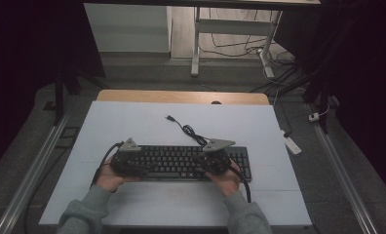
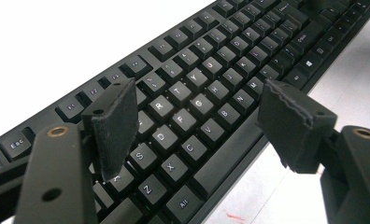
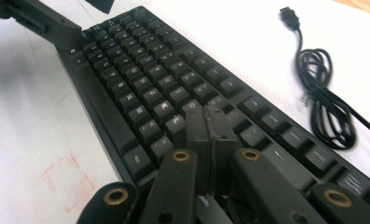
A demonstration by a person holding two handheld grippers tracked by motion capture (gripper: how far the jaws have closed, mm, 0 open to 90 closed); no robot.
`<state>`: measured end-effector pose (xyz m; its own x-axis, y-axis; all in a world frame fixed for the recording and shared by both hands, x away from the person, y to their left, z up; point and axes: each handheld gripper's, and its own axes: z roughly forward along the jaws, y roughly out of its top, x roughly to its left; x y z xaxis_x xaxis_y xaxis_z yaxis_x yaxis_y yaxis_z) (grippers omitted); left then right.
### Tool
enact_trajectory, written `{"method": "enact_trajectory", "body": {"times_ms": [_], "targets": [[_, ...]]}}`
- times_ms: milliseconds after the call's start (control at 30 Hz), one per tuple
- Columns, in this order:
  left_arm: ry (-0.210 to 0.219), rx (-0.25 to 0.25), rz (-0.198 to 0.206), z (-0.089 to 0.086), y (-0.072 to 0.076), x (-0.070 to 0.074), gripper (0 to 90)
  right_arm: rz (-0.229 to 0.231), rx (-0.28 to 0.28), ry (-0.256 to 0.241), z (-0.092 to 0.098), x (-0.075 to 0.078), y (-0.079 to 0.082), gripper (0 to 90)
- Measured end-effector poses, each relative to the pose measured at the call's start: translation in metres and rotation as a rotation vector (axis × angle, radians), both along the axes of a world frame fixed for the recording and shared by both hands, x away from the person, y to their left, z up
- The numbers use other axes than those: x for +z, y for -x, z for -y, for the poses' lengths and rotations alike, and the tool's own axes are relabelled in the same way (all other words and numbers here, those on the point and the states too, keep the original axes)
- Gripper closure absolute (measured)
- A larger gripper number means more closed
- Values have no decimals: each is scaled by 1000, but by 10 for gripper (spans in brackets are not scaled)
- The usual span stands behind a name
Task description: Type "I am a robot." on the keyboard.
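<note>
A: How is the surface (image 1: 132,122) laid out?

B: A white sheet is spread over it, with a strip of bare wood left showing along the far edge. A black keyboard (image 1: 181,163) is laid near the middle, and its coiled cable (image 1: 188,130) is trailed away behind it. Faint red marks (image 3: 68,179) are seen on the sheet.

A: And the hand-held grippers?

B: The left hand-held gripper (image 2: 197,116) is held spread wide above the letter keys. The right hand-held gripper (image 3: 210,122) is pressed closed, empty, over the keys.

A: The room?

B: It is dimly lit; a white desk frame (image 1: 196,44) and loose floor cables (image 1: 240,46) are seen beyond.
</note>
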<state>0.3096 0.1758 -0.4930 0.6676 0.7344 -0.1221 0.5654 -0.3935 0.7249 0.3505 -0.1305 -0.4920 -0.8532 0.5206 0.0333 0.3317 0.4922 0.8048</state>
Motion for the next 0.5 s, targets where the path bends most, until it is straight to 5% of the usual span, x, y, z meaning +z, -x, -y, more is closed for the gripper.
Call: {"method": "enact_trajectory", "body": {"times_ms": [500], "targets": [[-2, -4, -1, 0, 0, -1, 290, -39, 11, 48, -34, -11, -15, 894]]}}
